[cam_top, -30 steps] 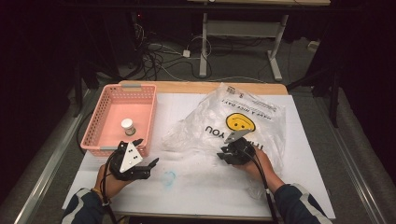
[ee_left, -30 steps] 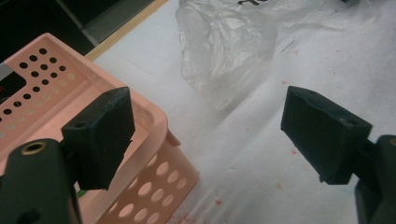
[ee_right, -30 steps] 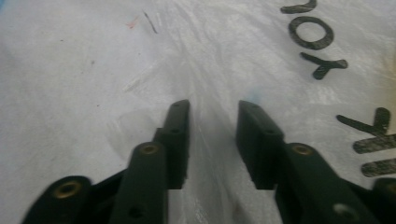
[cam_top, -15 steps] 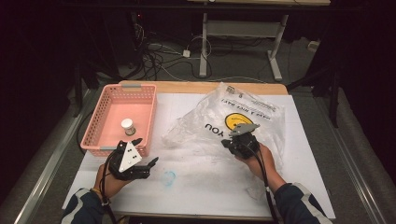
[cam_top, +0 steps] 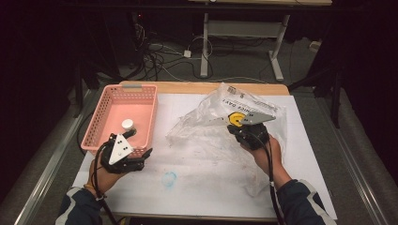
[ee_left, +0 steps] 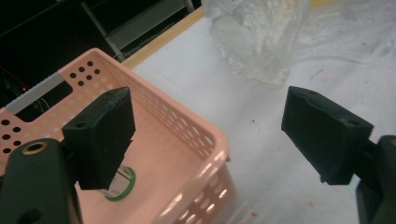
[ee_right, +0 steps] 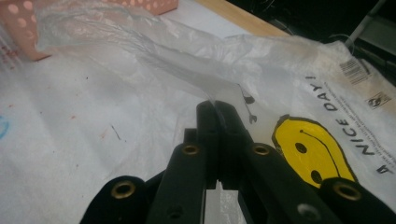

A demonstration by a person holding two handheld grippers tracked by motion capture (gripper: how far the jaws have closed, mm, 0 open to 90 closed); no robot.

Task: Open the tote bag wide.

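Observation:
A clear plastic bag [cam_top: 220, 126] with a yellow smiley face [ee_right: 310, 151] lies crumpled across the white table cover. My right gripper [cam_top: 233, 125] is shut on a fold of the bag's film [ee_right: 219, 100] and holds that fold lifted off the table; its jaws have just closed on it. My left gripper [cam_top: 143, 157] stands open at the near corner of a pink basket [cam_top: 141, 101], with nothing between its jaws. In the basket stands a small white-capped bottle [cam_top: 127, 125]. Its green-ringed base [ee_left: 122, 179] peeks from behind the left pad [ee_left: 100, 135].
The white cover [cam_top: 187, 187] has a blue smudge [cam_top: 169, 178] near the front edge. Wooden table edge [cam_top: 187, 87] runs along the back. Cables and a desk frame [cam_top: 244, 33] stand on the dark floor beyond.
The right gripper has risen and moved away from me with the bag film pinched, pulling the bag up into a ridge. The left gripper has stayed where it was.

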